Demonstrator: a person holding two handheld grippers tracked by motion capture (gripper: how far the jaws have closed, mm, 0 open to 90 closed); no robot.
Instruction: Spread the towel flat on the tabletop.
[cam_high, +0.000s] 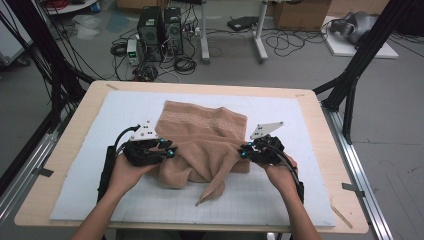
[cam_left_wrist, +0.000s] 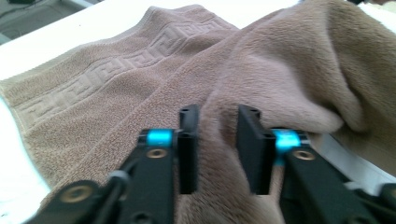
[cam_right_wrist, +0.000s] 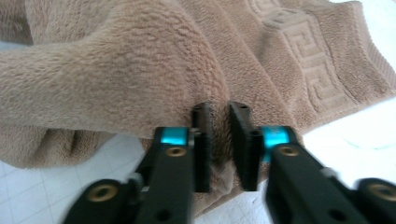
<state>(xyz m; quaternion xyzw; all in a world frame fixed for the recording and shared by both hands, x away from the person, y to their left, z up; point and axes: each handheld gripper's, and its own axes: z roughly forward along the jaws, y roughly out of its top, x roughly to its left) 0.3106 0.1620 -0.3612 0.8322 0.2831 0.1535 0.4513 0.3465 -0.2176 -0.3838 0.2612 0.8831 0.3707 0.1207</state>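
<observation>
A tan towel (cam_high: 202, 137) lies rumpled on the white mat (cam_high: 310, 150), partly folded, one corner trailing toward the person. The left gripper (cam_high: 170, 148) sits at its left edge, jaws parted with plush cloth between them but not pinched, as the left gripper view shows. The right gripper (cam_high: 243, 151) at the right edge stands slightly open, a fold between its jaws unclamped. This looks like letting go after a fold; next, both must back clear and regrip a fresh edge
</observation>
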